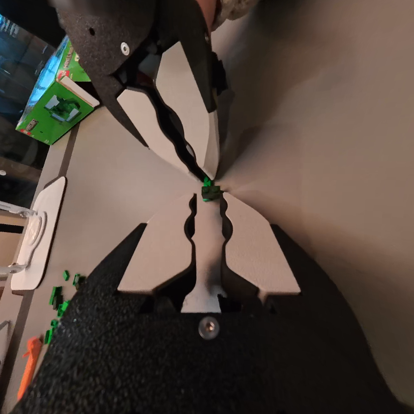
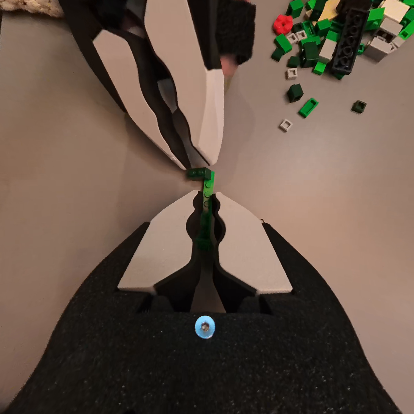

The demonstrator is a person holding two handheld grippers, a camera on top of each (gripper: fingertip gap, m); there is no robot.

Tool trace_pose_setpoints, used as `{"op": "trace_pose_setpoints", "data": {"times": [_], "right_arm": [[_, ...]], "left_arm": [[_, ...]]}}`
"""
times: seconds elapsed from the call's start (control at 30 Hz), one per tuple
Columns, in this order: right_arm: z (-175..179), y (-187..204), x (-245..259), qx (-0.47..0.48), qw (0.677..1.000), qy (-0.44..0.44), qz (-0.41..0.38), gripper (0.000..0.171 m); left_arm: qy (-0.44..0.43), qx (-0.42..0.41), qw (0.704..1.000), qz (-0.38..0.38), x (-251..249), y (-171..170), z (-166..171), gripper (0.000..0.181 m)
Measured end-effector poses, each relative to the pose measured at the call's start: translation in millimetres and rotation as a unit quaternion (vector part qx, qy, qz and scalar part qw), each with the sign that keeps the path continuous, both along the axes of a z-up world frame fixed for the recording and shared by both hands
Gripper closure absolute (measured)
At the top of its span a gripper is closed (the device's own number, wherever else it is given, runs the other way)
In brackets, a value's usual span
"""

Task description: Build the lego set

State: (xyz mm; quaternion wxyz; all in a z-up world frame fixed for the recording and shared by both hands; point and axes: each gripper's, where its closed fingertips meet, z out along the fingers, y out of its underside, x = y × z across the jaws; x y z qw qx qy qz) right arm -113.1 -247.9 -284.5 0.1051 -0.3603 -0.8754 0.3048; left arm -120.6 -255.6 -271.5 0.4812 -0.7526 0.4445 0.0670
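My left gripper (image 1: pixel 209 196) is shut on a small dark green brick (image 1: pixel 210 192) at its fingertips. My right gripper (image 2: pixel 207 193) is shut on a long bright green plate (image 2: pixel 207 197), held on edge with its studs facing left. The two grippers meet tip to tip above the grey table. In the right wrist view the dark green brick (image 2: pixel 199 173) sits against the far end of the plate, under the left gripper (image 2: pixel 198 167), which comes in from the top. In the left wrist view the right gripper (image 1: pixel 207 177) comes in from the top, with the plate's end (image 1: pixel 207 180) showing at its tips.
A pile of green, grey and white bricks (image 2: pixel 313 40) with a long black plate (image 2: pixel 346 40) and a red piece (image 2: pixel 282 23) lies at the far right. A green set box (image 1: pixel 56 107), loose green pieces (image 1: pixel 58 298), an orange tool (image 1: pixel 31 363) and a white card (image 1: pixel 38 235) lie left. The tips of both grippers are at nearly the same place.
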Motion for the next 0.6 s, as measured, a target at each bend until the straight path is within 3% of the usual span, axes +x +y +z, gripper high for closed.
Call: {"op": "trace_pose_setpoints", "data": {"times": [0.27, 0.6], "right_arm": [[-0.4, -0.1, -0.1, 0.013, 1.0, 0.004, 0.003, 0.164], [-0.4, -0.1, -0.3, 0.01, 1.0, 0.004, 0.004, 0.164]], "left_arm": [[-0.047, -0.019, 0.999, -0.018, 5.2, 0.4, 3.3, 0.152], [-0.053, -0.026, 0.998, 0.016, 4.8, 11.8, 2.7, 0.161]]}}
